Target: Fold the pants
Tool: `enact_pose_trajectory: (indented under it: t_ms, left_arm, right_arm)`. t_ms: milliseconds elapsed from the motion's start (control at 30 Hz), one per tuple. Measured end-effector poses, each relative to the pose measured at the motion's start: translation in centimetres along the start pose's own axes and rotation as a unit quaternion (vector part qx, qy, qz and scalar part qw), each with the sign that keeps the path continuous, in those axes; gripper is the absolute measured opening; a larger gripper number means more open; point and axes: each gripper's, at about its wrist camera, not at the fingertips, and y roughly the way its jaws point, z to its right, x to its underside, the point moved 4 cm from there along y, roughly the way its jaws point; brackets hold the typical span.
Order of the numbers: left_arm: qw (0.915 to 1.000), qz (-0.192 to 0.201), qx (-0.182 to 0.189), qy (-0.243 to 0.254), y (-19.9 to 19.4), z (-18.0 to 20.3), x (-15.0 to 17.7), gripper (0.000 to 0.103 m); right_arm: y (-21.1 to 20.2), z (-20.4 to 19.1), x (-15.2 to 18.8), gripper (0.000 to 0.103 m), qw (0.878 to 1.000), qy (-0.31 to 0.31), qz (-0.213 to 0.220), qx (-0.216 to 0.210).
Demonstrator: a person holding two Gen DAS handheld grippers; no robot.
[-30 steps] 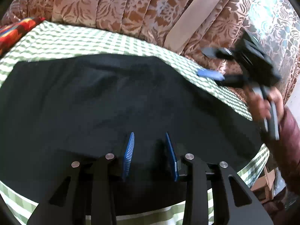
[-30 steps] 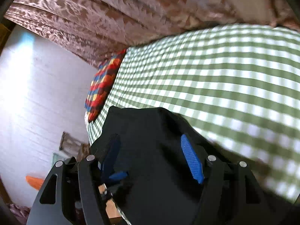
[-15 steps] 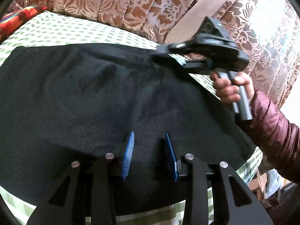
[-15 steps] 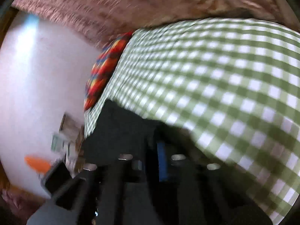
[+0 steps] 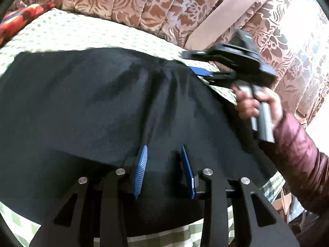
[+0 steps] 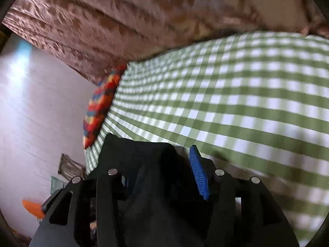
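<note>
Since half a second ago my right gripper [image 5: 200, 71] has let its jaws spread again after being pressed nearly together at the far edge of the black pants [image 5: 102, 107]; in the left wrist view one blue pad is visible at that edge, beside gathers in the cloth. From its own camera the right gripper [image 6: 164, 173] shows one blue pad [image 6: 199, 173] clear on the right, while the other is mostly hidden behind black cloth that rises between the jaws, so they are apart with fabric between them and not pinching it. My left gripper [image 5: 164, 170] has hardly shifted: its jaws are spread, the two blue pads apart low over the near part of the pants, and I cannot tell whether they touch the cloth. The pants lie spread across the bed on a green-and-white checked sheet [image 6: 236, 103], which shows along the near and far edges in the left view. My right hand [image 5: 257, 105] grips the handle, with a maroon sleeve [image 5: 298, 156] behind it. A red patterned pillow [image 6: 98, 107] sits at the end of the bed, and brown floral curtains [image 5: 144, 6] hang behind it.
</note>
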Motion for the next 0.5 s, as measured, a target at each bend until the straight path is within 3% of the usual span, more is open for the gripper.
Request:
enact_pose_trajectory:
  t_ms: [33, 133, 200, 300, 333, 400, 500]
  left_arm:
    - [1.0, 0.006, -0.004, 0.004, -0.2, 0.0, -0.4, 0.033]
    - [0.9993, 0.026, -0.024, 0.005, -0.9, -0.7, -2.0, 0.033]
    - [0.998, 0.037, -0.052, 0.003, -1.3, -1.6, -3.1, 0.033]
    - [0.994, 0.037, -0.103, -0.012, -1.4, -3.7, -3.9, 0.033]
    - [0.9925, 0.034, -0.116, -0.018, -1.4, -4.4, -3.9, 0.033]
    - [0.9878, 0.019, -0.15, -0.036, -1.1, -6.3, -3.5, 0.033]
    - [0.9875, 0.027, -0.147, -0.05, -1.7, -7.4, -2.7, 0.033]
  right_arm:
    - [-1.4, -0.2, 0.4, 0.033, 1.0, -0.008, 0.006, 0.006]
    - [-2.9, -2.0, 2.8, 0.017, 0.999, -0.035, -0.007, 0.011]
    - [-2.6, -2.6, 4.7, 0.016, 0.998, -0.056, -0.025, 0.026]
    - [-0.3, -1.5, 6.1, 0.016, 0.99, -0.064, -0.031, 0.126]
    - [0.7, -0.5, 6.2, 0.01, 0.984, -0.064, -0.035, 0.16]
    - [1.3, 0.7, 6.6, 0.006, 0.982, -0.054, -0.027, 0.176]
    - [1.2, 0.5, 7.0, 0.006, 0.98, -0.063, -0.013, 0.186]
